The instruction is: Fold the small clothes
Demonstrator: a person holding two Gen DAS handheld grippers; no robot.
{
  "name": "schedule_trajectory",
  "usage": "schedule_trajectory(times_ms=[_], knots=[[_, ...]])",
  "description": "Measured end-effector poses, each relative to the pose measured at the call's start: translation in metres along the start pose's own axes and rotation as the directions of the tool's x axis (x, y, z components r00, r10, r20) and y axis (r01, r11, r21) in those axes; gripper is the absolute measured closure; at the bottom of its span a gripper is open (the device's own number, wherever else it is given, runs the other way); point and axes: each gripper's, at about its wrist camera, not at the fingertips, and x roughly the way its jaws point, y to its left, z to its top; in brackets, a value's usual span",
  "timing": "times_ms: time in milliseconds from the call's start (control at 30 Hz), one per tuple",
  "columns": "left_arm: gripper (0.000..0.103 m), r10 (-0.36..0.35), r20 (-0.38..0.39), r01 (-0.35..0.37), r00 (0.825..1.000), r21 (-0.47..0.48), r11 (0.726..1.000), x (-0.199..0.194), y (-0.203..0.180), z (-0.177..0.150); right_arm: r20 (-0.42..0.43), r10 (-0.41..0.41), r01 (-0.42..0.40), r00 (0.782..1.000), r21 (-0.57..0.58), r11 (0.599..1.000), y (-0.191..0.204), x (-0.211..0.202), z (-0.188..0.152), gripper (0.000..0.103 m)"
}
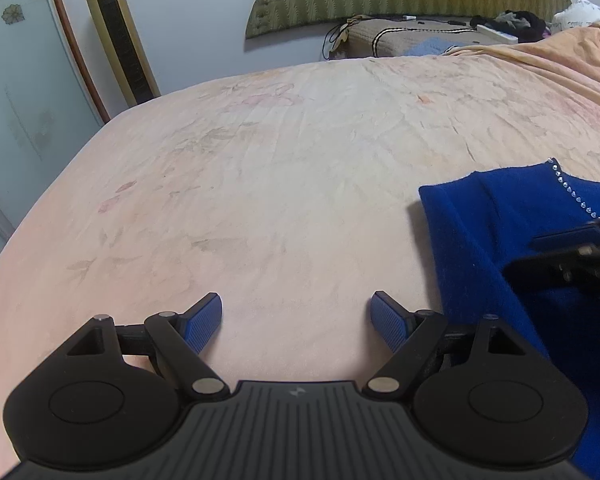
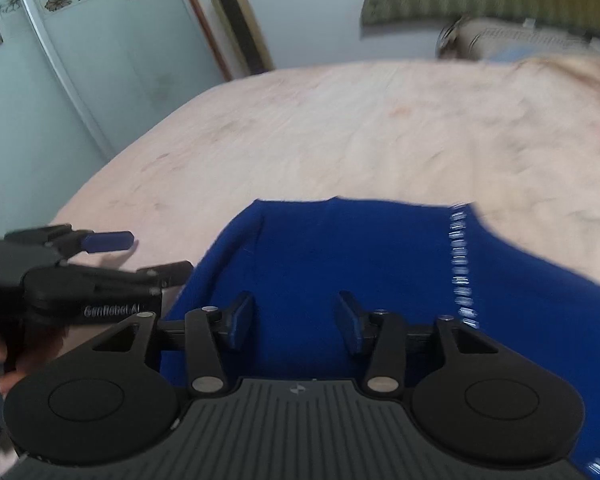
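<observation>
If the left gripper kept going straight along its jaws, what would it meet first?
Probably only the bare pink bedsheet: the left gripper stands open over it, and the blue garment lies off to its right, outside that line. Depth is unclear.

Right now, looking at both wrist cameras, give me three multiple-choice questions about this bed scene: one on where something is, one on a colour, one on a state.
1. Where does the blue garment lie relative to the left gripper?
A. To its right
B. To its left
C. Between its fingers

2. What colour is the bedsheet?
A. Dark green
B. Pale peach
C. Black

3. How do the right gripper's fingers stand?
A. Shut on the garment
B. Shut on nothing
C. Open, above the garment

Answers:
1. A, the left wrist view shows the garment at its right edge.
2. B, peach with a faint floral print in both views.
3. C, a wide gap shows blue cloth between the fingers.
</observation>
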Motion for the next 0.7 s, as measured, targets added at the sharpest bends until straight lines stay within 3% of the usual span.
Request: schedule_trajectory(times_ms=[67,100,233,333,367,500,567,700], knots=[[0.021,-0.007,0.007,0.007,1.0,-0.009,1.0,-0.003,0.003,-0.001,0.004,0.053,-0.053,0.999,-0.01,0.999,0.004,0.0,0.003,0.077],[0.021,-0.013,0.012,0.013,1.0,-0.021,1.0,-0.004,0.005,-0.001,0.005,0.061,-0.061,0.998,-0.021,0.998,0.007,-0.002,0.004,0.096],[0.021,-0.035,0.042,0.039,0.998,-0.084,0.996,-0.014,0.012,0.0,0.106,0.034,-0.022,0.994,-0.106,0.994,0.023,-0.023,-0.004,0.098],[0.021,-0.073,0.068,0.079,0.995,-0.093,0.992,-0.022,0.01,0.004,0.2,-0.005,0.023,0.98,-0.089,0.996,0.017,-0.026,-0.001,0.098],[0.021,-0.083,0.071,0.089,0.994,-0.083,0.993,-0.025,0.006,0.004,0.222,-0.052,0.07,0.974,-0.076,0.995,0.017,-0.027,-0.002,0.097],[0.021,-0.109,0.087,0.11,0.99,-0.005,0.994,-0.035,-0.011,0.0,0.204,-0.12,0.127,0.971,-0.02,0.992,0.009,-0.029,-0.004,0.063],[0.021,-0.087,0.097,0.087,0.991,0.01,0.996,-0.04,-0.015,-0.004,0.229,-0.186,0.186,0.956,0.021,0.982,0.013,-0.047,-0.011,0.063],[0.021,-0.163,0.107,0.161,0.981,0.029,0.986,-0.056,-0.01,-0.015,0.266,-0.21,0.196,0.941,0.081,0.977,0.02,-0.094,-0.04,0.058]])
